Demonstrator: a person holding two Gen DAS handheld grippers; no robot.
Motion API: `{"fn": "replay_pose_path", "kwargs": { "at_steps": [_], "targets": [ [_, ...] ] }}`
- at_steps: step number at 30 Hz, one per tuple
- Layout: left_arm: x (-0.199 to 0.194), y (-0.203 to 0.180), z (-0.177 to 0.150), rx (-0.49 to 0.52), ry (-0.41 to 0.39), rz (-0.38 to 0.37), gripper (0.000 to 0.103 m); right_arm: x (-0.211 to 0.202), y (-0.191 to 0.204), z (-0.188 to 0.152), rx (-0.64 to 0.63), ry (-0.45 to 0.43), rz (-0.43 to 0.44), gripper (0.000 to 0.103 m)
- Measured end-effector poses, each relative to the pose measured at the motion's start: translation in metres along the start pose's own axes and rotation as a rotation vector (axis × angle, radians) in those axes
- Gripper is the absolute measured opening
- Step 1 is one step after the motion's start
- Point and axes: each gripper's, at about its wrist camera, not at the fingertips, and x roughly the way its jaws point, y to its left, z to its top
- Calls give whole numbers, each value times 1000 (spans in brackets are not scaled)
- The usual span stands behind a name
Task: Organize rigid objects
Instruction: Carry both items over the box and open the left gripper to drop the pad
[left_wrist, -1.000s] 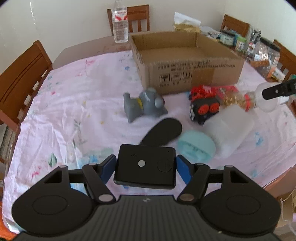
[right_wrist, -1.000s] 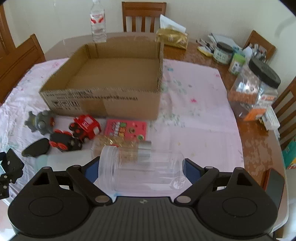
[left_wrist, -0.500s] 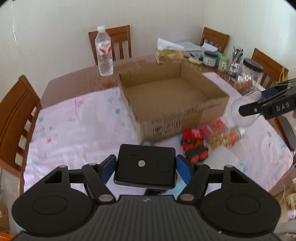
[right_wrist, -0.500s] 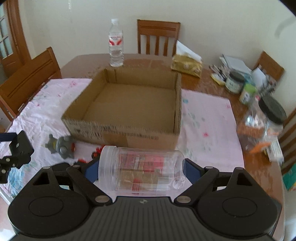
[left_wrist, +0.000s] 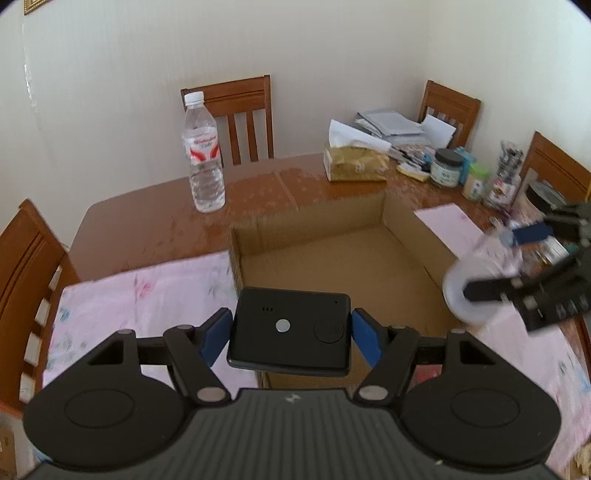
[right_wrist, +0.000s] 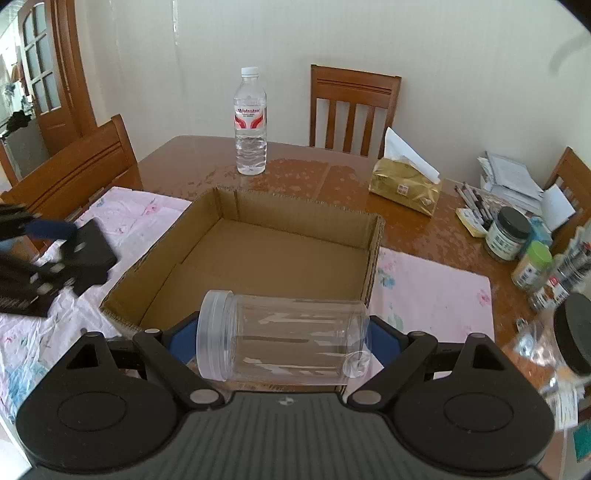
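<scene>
A flat black device (left_wrist: 290, 332), bearing a round silver dot and a round button, is clamped crosswise between the blue pads of the left gripper (left_wrist: 290, 334), whose fingers are closed partway against its short sides. A clear plastic jar (right_wrist: 282, 336), lying on its side with its threaded mouth towards 9 o'clock, is pinched end to end between the blue pads of the right gripper (right_wrist: 282, 338), which is spread about as wide as the jar is long. Both loads are held above the near edge of an open cardboard box (right_wrist: 373, 258); no printing on the box can be read from either view. In the left wrist view the right gripper and its jar are seen blurred at 3 o'clock, beside the box's right wall (left_wrist: 417, 236). The box is set on a pink floral cloth (right_wrist: 428, 291) spread over a brown wooden table (right_wrist: 192, 158). Beyond the box, at 12 o'clock, a water bottle (right_wrist: 251, 122) is stood upright; its red and white label carries lettering too small to be read. A gold tissue box (right_wrist: 404, 188) is seen at 1 o'clock, and jars with labels that cannot be made out (right_wrist: 508, 232) are grouped at 3 o'clock.
</scene>
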Motion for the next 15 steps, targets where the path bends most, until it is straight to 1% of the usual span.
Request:
{"fn": "replay_pose_path", "kwargs": {
  "at_steps": [5, 7, 12, 15],
  "targets": [
    [41, -6, 20, 3, 16, 10, 70, 14, -13, 6, 2, 8, 18, 94],
    [58, -6, 25, -6, 34, 5, 70, 18, -17, 7, 9, 14, 21, 94],
    [92, -9, 32, -4, 71, 22, 70, 27, -22, 11, 10, 25, 32, 94],
    [109, -8, 35, -24, 89, 28, 70, 29, -24, 12, 9, 28, 36, 94]
  ]
}}
